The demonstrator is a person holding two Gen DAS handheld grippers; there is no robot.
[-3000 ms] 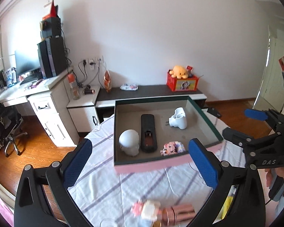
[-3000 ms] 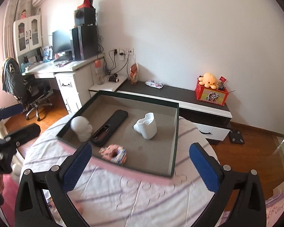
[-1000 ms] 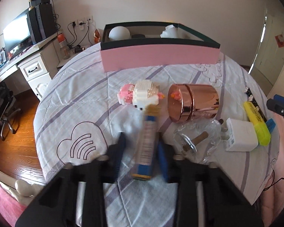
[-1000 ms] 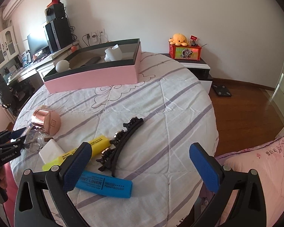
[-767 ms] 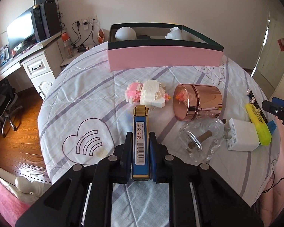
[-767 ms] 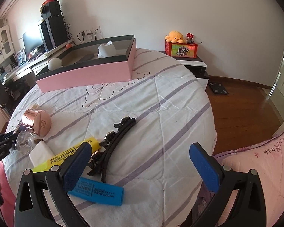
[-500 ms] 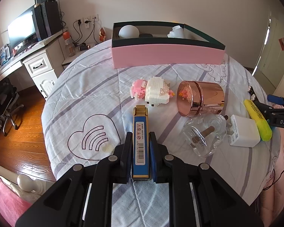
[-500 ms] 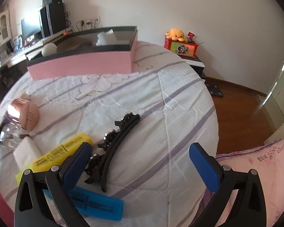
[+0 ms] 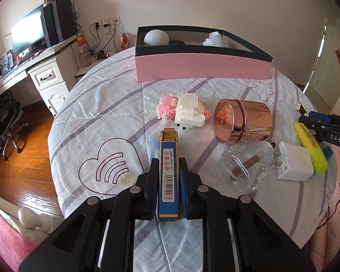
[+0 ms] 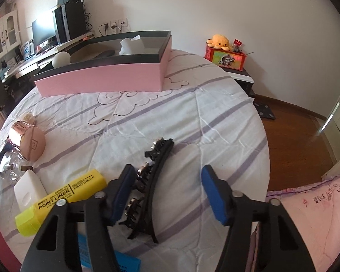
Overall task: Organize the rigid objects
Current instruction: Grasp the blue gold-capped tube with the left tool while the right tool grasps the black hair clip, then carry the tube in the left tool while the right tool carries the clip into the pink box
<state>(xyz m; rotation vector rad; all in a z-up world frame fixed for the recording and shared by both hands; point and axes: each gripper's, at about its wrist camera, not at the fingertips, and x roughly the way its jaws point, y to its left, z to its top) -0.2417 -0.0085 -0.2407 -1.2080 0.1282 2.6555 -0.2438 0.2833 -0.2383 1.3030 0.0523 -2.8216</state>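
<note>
In the lower middle of the left wrist view, the left gripper (image 9: 168,181) has its jaws clamped on a slim blue and gold box (image 9: 168,170), which points up the frame over the quilted tabletop (image 9: 115,113). Just beyond its gold tip lies a pink and white brick figure (image 9: 183,112), with a rose-gold tin (image 9: 243,120) on its side to the right. Below the tin sit a clear glass bottle (image 9: 247,165) and, touching it, a white plug adapter (image 9: 292,161). At the right edge a yellow highlighter (image 9: 310,147) lies under the right gripper (image 9: 315,120).

In the right wrist view, that gripper's (image 10: 167,188) jaws are closing around a black hair clip (image 10: 151,179) at the lower centre; the left pad is just beside the clip, the right pad well apart from it. A blue marker (image 10: 127,263) shows at the bottom edge.

Farthest up both frames stands the pink box (image 9: 201,68), holding a white rounded object (image 9: 156,37) and a white cup-like piece (image 9: 213,39).
</note>
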